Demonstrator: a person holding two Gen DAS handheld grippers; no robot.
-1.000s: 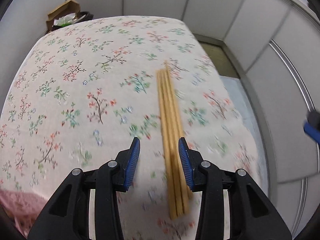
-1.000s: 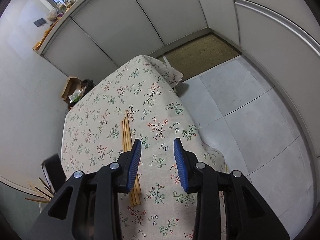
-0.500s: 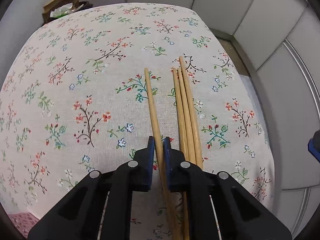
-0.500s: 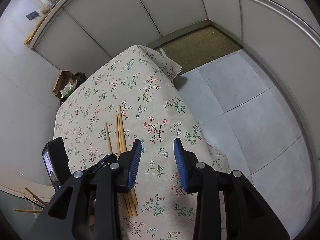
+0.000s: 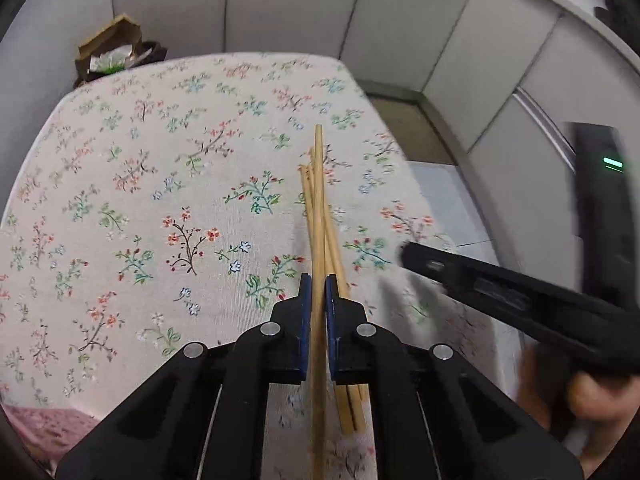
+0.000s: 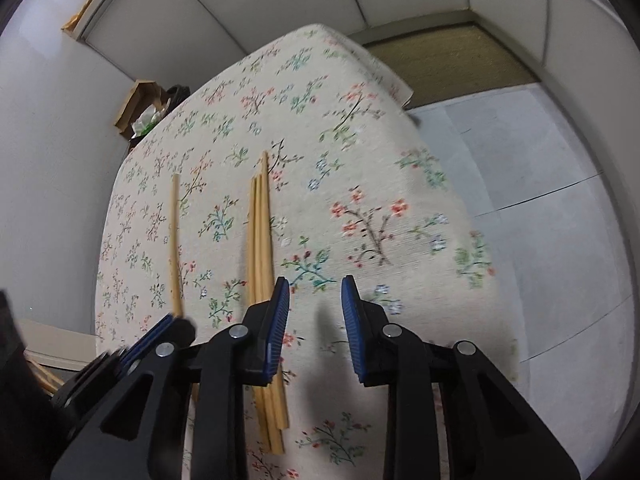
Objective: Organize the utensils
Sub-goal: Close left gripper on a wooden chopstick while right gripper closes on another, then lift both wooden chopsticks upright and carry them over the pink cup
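My left gripper [image 5: 316, 286] is shut on one wooden chopstick [image 5: 318, 200] and holds it lifted above the floral tablecloth [image 5: 160, 184]. Three more chopsticks [image 5: 334, 256] lie bundled on the cloth just under and right of it. In the right wrist view the held chopstick [image 6: 174, 240] sticks out of the left gripper [image 6: 160, 330] at the lower left. The bundle [image 6: 260, 240] lies just left of my right gripper [image 6: 314, 300], which is open and empty, low over the cloth.
The right gripper's black body [image 5: 520, 304] and the hand holding it fill the right side of the left wrist view. A cardboard box with rubbish [image 5: 116, 52] stands behind the table's far left corner. The table's right edge [image 6: 472, 208] drops to grey floor tiles.
My left gripper shut on one chopstick and lifted it off the cloth, away from the other three. My right gripper moved down and closer to the bundle.
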